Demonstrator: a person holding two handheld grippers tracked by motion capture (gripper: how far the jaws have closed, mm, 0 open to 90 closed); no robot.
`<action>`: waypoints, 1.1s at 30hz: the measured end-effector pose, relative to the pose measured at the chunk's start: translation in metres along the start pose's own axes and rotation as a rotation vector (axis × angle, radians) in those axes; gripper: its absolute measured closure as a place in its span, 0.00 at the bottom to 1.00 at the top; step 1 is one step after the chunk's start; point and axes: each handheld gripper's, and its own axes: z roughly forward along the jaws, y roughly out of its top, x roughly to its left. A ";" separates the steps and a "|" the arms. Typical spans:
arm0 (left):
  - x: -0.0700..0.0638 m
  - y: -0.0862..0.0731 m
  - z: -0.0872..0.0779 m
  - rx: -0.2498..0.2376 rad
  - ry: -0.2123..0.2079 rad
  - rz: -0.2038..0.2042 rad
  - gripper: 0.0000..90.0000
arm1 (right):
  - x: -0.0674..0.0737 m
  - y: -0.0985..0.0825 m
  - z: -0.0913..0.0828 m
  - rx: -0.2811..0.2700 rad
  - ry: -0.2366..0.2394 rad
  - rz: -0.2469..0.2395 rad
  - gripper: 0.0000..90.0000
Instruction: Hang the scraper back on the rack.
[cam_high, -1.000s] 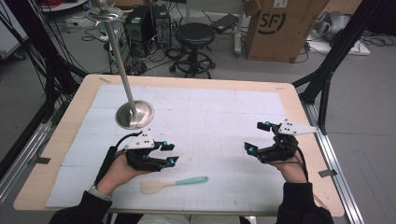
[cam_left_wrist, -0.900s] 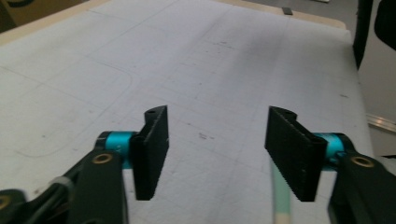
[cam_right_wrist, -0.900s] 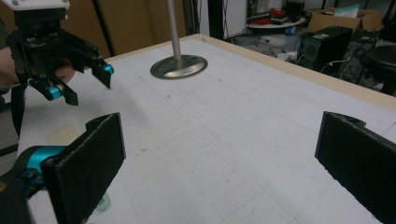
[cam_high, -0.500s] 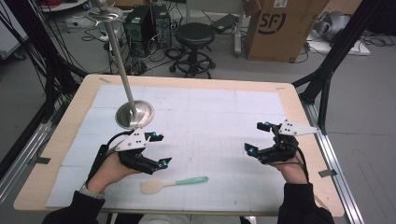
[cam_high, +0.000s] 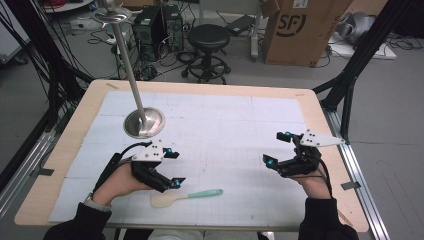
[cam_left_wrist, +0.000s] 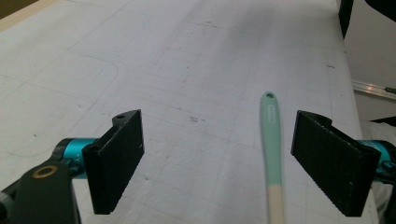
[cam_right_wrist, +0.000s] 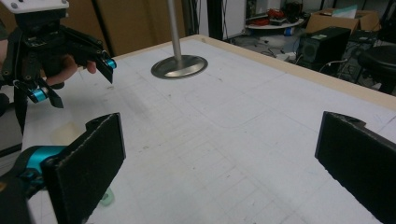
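A spatula (cam_high: 187, 196) with a teal handle and a cream head lies flat near the table's front edge. My left gripper (cam_high: 174, 167) hovers just above and left of it, open. Its jaws have just spread wide and then eased in a little. In the left gripper view the teal handle (cam_left_wrist: 273, 149) lies on the mat between the jaws, close to the right pad (cam_left_wrist: 334, 163) but touching neither. My right gripper (cam_high: 276, 148) hangs open over the right side of the mat with nothing in it. From the right gripper view (cam_right_wrist: 219, 154) I see the left gripper (cam_right_wrist: 74, 79) across the table.
A metal pole on a round steel base (cam_high: 145, 122) stands on the white gridded mat (cam_high: 230, 120) at the back left, also seen as the base (cam_right_wrist: 180, 65). The wooden table rim (cam_high: 320, 105) borders the mat. A stool and a cardboard box stand beyond the table.
The left gripper's jaws stand wider apart than a second ago and the hand has tilted slightly. The spatula and the right gripper have not moved.
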 end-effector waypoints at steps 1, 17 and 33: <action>-0.001 0.001 0.000 0.006 -0.013 0.013 0.27 | 0.000 0.000 0.000 -0.002 0.000 0.002 0.01; -0.007 0.020 0.031 0.289 -0.107 0.086 0.27 | 0.001 0.001 -0.001 -0.009 0.006 -0.002 0.01; -0.018 0.024 0.062 0.632 -0.179 0.120 0.48 | -0.001 -0.001 -0.002 -0.012 0.008 0.009 0.01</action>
